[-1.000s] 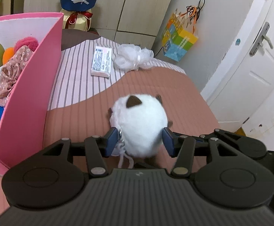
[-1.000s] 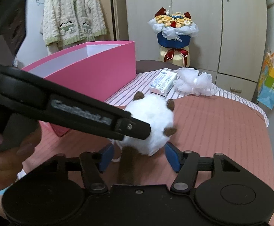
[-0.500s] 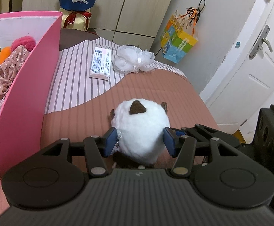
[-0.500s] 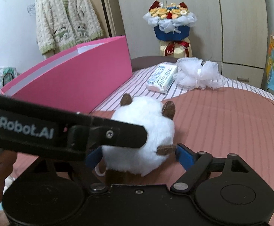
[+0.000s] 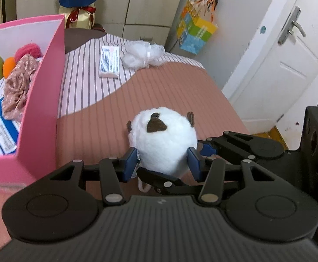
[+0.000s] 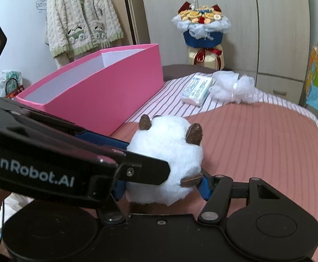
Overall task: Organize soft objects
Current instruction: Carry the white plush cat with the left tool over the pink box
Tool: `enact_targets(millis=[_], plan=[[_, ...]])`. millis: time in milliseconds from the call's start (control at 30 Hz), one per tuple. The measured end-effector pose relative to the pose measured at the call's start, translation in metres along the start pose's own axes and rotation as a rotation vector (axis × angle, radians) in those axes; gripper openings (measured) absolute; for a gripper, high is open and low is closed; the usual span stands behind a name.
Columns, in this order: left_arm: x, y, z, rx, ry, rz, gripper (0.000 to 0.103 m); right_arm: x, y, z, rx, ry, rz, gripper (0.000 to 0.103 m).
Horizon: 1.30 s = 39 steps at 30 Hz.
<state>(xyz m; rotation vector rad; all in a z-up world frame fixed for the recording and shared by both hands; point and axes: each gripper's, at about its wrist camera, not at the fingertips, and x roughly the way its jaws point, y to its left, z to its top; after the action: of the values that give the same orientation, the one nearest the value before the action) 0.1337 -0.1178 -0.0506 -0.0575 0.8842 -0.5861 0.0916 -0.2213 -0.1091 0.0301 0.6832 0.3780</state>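
- The round white plush toy with small brown ears sits near the front of a bed with a pink ribbed and striped cover, just right of the tall pink cardboard box.
- The left gripper has its blue pads pressed into the toy's lower flanks and is tightening further — the fur bulges over both pads, so it is grasping the toy.
- The right gripper comes in from the right side; its jaws are closing with the toy between them. One blue pad touches the fur by a brown patch, the other is hidden behind the left gripper's arm, so I cannot tell whether it truly clamps.
- Two grippers on one toy probably serve to steady a squashy, rounded body that would slip from a single pinch.
- The box already holds a floral pink cloth, a red pompom and green and orange sponges — likely the toy's destination.
- A white frilly bundle and a flat white packet lie at the far end of the bed.
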Motion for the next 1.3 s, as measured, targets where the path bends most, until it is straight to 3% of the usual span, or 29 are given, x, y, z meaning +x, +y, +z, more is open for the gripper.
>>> enact_targets(millis=[367,500,900,1300], plan=[[-0.05,0.005,-0.014,0.004,0.114,-0.063,0.049,-0.037,0.039,0.003,-0.019,0.112,0.023,0.067],[-0.077,0.013,-0.016,-0.012,0.117,-0.084,0.049,-0.048,0.059,0.009,-0.045,0.128,0.047,0.068],[-0.176,0.045,-0.012,0.002,-0.018,-0.079,0.049,-0.085,0.125,0.055,-0.174,0.045,0.123,0.068],[-0.218,0.103,0.027,-0.011,-0.213,0.016,0.049,-0.053,0.17,0.114,-0.201,-0.141,0.168,0.069]])
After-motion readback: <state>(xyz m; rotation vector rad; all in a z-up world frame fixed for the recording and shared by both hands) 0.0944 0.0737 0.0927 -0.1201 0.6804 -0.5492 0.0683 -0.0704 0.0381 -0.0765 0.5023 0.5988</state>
